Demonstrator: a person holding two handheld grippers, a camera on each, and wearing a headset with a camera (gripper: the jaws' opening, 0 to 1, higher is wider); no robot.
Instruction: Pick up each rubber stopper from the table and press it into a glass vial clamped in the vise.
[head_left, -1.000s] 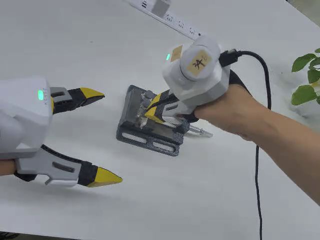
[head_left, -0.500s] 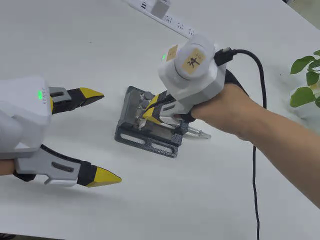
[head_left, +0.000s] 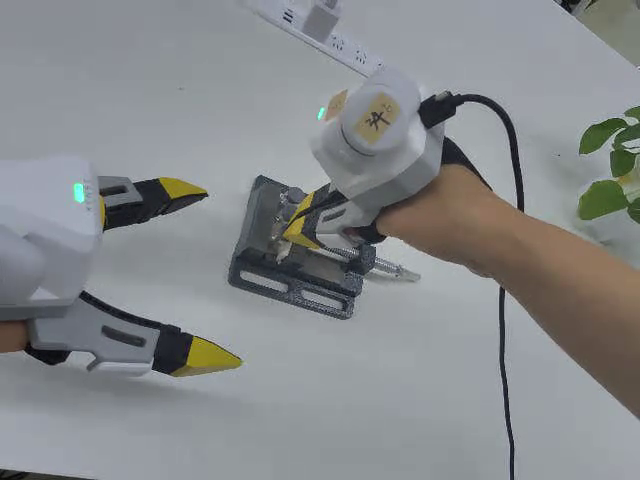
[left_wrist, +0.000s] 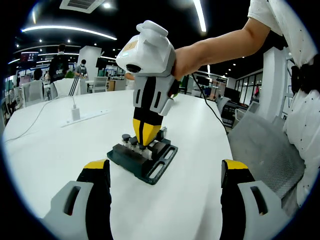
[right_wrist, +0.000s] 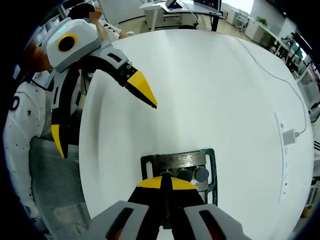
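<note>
Head view: right tool closed, tips down in the vise; left tool wide open, aside.
Left gripper view: vials ahead, on the surface.
Right gripper view: stoppers just beyond the tips.
Risk: an off-centre push could tilt a stopper or crack glass.

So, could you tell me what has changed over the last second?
The right gripper, jaws shut, has edged slightly leftward in the head view above the vise, with its tips still at the vials. The left gripper stays open and apart from it; the vise has not moved.
</note>
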